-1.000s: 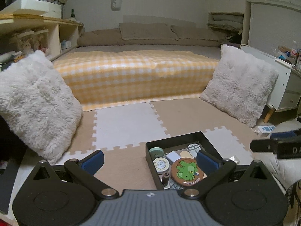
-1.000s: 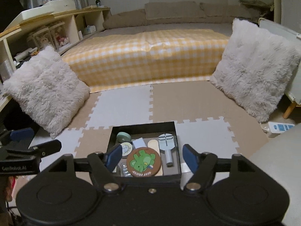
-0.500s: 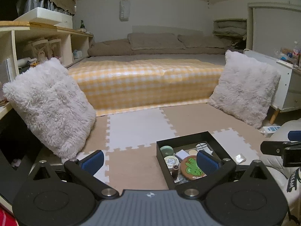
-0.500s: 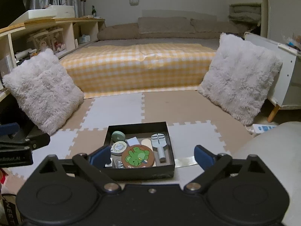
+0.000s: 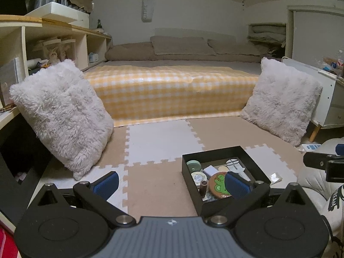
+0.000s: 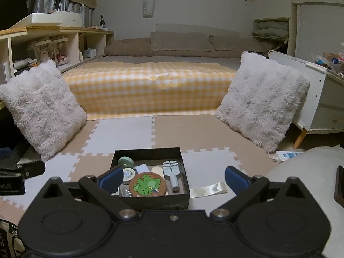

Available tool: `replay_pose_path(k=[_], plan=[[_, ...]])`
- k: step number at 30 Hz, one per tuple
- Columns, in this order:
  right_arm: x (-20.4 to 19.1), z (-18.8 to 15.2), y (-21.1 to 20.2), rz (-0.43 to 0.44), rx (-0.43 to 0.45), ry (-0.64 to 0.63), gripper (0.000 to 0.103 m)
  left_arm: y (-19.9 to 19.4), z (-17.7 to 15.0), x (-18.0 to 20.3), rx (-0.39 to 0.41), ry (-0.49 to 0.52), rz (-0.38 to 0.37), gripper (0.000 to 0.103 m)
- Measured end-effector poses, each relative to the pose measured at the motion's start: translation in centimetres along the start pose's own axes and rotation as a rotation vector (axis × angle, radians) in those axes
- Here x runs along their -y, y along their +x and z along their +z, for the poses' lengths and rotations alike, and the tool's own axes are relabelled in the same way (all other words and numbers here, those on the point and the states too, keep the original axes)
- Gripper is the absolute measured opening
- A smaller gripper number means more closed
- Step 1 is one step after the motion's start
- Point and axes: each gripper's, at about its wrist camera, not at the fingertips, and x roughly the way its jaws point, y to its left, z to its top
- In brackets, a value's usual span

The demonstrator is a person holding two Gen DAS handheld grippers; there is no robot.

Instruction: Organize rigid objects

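Right hand-held gripper [image 6: 172, 178] newly spread wide (nothing pinched), tilted down toward black box [image 6: 150, 200].

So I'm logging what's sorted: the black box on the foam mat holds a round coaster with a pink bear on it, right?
Not quite. The bear on the round coaster is green, not pink, as the right wrist view shows. The coaster does lie inside the black box on the foam mat.
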Motion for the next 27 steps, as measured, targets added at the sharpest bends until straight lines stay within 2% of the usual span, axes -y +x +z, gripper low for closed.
replay_pose_path(k=[27], plan=[[-0.23, -0.34, -0.53, 0.0, 0.024, -0.013, 0.102, -0.29, 0.05, -0.25, 0.012, -0.007, -0.002, 0.103]])
